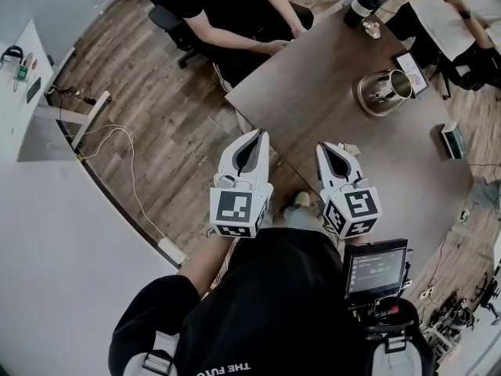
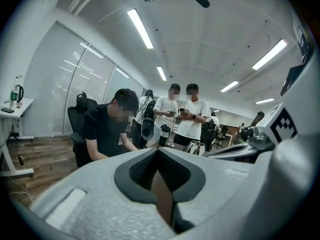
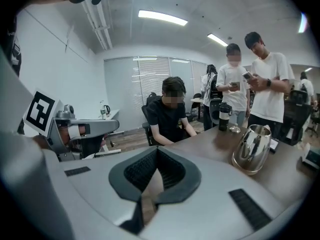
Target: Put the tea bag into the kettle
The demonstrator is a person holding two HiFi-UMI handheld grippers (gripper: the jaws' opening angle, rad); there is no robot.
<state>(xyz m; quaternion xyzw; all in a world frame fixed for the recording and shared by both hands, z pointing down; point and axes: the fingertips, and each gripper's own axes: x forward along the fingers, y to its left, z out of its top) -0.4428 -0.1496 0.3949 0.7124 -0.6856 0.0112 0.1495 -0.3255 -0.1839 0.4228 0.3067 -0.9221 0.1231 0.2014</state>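
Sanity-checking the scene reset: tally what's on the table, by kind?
Kettle: 1
Tumbler: 1
Glass item: 1
Card: 1
Box: 1
Pale scrap, maybe the tea bag: 1
Total: 6

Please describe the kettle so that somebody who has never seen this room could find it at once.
Start from the large brown table that fills the middle of the head view. On its far right part, nearer to you than the black travel cup, stands the kettle. It is the only shiny metal thing on the table, with a round body.
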